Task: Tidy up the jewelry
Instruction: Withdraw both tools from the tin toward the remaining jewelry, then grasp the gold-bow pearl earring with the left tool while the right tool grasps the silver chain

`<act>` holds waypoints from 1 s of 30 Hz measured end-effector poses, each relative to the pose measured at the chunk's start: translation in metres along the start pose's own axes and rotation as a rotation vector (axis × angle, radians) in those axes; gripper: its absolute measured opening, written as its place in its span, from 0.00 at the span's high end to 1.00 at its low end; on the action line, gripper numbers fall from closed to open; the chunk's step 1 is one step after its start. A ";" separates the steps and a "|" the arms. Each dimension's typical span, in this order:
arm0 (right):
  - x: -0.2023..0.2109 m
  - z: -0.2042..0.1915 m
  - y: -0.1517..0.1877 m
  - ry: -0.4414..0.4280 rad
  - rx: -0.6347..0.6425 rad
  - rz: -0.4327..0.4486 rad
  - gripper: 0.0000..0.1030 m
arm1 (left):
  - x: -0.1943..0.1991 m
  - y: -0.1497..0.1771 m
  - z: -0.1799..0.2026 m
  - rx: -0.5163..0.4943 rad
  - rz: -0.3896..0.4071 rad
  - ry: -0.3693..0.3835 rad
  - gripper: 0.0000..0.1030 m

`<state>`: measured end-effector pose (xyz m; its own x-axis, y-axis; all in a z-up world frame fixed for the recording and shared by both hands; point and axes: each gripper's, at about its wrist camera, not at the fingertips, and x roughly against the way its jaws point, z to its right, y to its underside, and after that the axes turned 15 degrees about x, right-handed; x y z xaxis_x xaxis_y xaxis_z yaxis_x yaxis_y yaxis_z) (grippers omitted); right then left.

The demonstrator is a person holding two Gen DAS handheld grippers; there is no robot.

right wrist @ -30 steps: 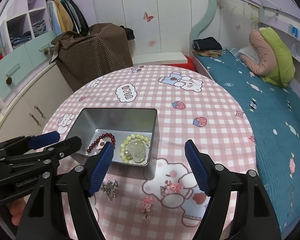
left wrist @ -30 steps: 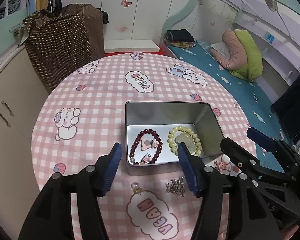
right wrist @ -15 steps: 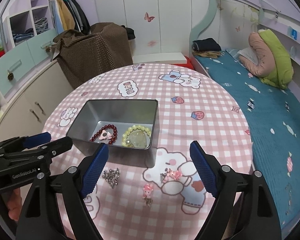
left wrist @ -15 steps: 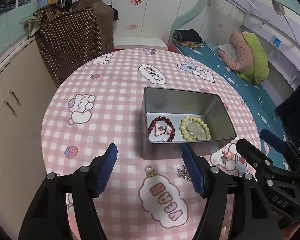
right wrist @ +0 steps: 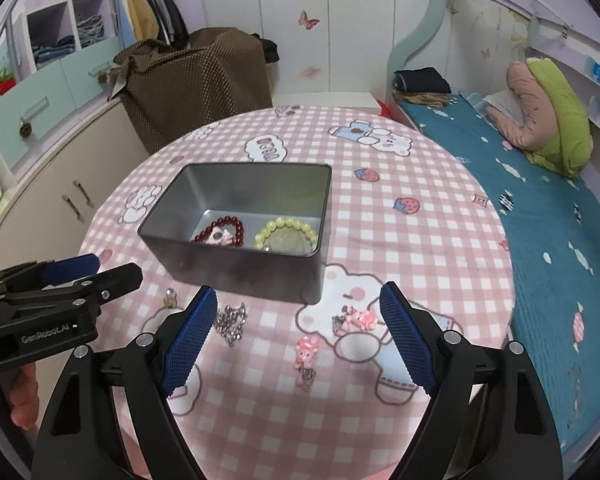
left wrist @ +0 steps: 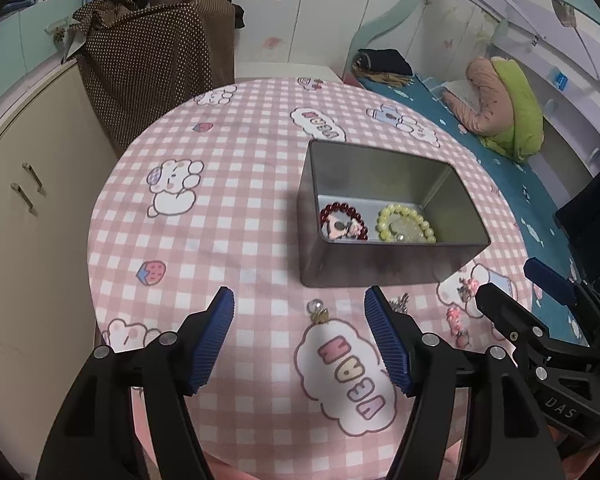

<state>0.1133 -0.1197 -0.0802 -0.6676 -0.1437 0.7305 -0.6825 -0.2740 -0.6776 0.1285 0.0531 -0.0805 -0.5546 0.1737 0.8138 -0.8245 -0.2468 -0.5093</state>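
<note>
A child's bedroom, a round table (right wrist: 440, 216) in pink checked cloth, and two grippers poised over loose trinkets.

Both sets of jaws stand wide apart and grip nothing: the left gripper (left wrist: 300, 336) hangs over a small pearl charm (left wrist: 317, 311), the right gripper (right wrist: 298, 332) over two pink charms (right wrist: 354, 318) and a silver chain (right wrist: 230, 322) heaped just beside its left finger. All of these lie on the cloth close to the near wall of the metal tin (right wrist: 236, 268), likely laid out there for short carries. Inside the tin, a dark red bracelet (right wrist: 220, 232) and a pale yellow bracelet (right wrist: 286, 232) lie side by side against the near wall, so sorting looks partly done. Beyond the table stand a bed (right wrist: 540, 208) and cupboards.
</note>
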 end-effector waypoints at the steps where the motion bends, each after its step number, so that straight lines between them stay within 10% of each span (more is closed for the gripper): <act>1: -0.002 -0.002 0.001 -0.003 0.006 -0.006 0.22 | -0.002 0.001 -0.001 0.001 -0.005 -0.002 0.36; 21: -0.039 -0.025 0.015 -0.047 0.068 -0.096 0.22 | -0.048 0.010 -0.004 -0.034 -0.061 -0.025 0.39; 30: -0.048 -0.026 0.012 -0.054 0.073 -0.100 0.21 | -0.050 0.009 -0.002 -0.103 -0.052 -0.051 0.89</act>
<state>0.1290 -0.0914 -0.1258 -0.5790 -0.1630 0.7989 -0.7198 -0.3580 -0.5948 0.1486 0.0437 -0.1262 -0.5066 0.1344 0.8517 -0.8606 -0.1395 -0.4899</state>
